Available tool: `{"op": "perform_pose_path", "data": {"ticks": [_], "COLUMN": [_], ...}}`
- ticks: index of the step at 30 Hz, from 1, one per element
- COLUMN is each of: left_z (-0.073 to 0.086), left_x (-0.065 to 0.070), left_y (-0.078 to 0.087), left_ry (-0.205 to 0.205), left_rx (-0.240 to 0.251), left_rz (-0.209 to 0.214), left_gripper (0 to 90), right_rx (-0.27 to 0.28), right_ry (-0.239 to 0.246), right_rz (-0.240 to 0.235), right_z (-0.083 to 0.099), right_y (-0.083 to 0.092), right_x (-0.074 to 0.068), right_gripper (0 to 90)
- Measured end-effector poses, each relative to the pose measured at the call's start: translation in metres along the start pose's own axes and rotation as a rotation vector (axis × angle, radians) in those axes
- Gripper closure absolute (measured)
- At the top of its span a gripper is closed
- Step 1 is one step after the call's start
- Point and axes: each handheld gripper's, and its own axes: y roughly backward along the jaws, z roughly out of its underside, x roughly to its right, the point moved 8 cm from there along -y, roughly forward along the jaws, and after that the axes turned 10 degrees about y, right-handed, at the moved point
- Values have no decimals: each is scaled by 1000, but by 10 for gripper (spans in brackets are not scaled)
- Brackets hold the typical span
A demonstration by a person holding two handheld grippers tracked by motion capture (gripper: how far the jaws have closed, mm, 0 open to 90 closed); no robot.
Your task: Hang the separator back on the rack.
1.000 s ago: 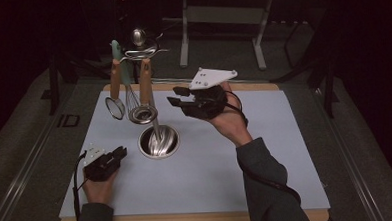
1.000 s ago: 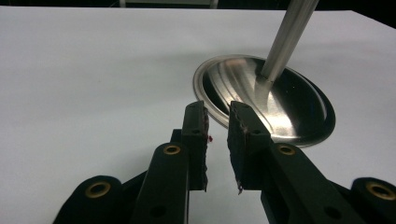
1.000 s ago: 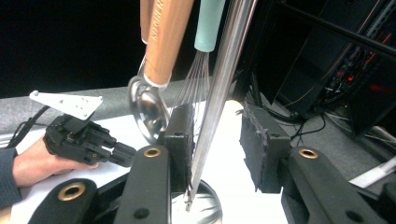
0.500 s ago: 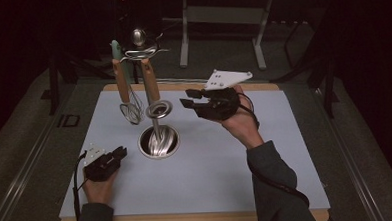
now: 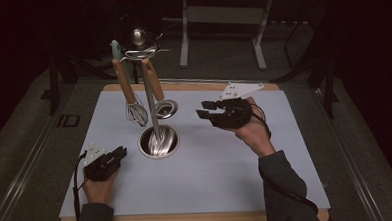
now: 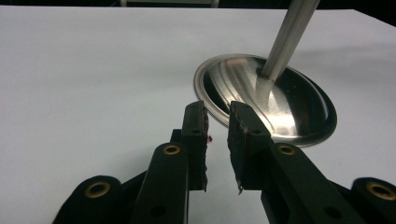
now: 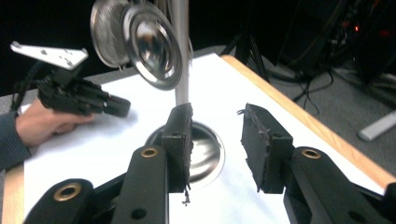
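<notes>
At the lower left of the high view we see the left gripper [image 5: 122, 153] resting on the white worktop [image 5: 212, 185], its hand planted behind it. Its jaws stand at a narrow gap with nothing between them. In the left gripper view they point at the near rim of the stand's round base [image 6: 280, 107] without touching it. We judge it is parked there to be ready to steady the stand.

At centre left of the high view is the stand [image 5: 151, 107], upright. Its thin pole rises from the base [image 5: 158, 142] to a ring of hooks at the top of the frame. A whisk [image 5: 136, 113] and a round metal scoop [image 5: 164, 109] hang from those hooks by their wooden handles, heads down and clear of the worktop. They hang close beside the pole, so either can be lifted off on its own. We cannot tell exactly what kind of scoop it is.

The base is dished like a shallow bowl. It holds nothing but the foot of the pole.

Right of centre, the right gripper [image 5: 202, 110] is held in the air, aimed left at the hanging tools. Its jaws have just been opening, and now stand moderately apart and empty. In the right gripper view the pole and the scoop [image 7: 152, 46] lie ahead of the jaws. We take this as a reach toward one of the hanging tools.
</notes>
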Motion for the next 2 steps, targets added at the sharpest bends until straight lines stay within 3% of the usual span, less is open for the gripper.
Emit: {"op": "perform_pose_path", "data": {"ticks": [2], "left_z": [0], "left_x": [0], "left_y": [0], "left_ry": [-2], "left_rx": [-2], "left_rz": [-1], "left_gripper": [773], "right_rx": [-13], "right_ry": [-17], "right_rz": [6], "right_z": [9], "right_y": [1], "right_x": [3], "right_gripper": [621]}}
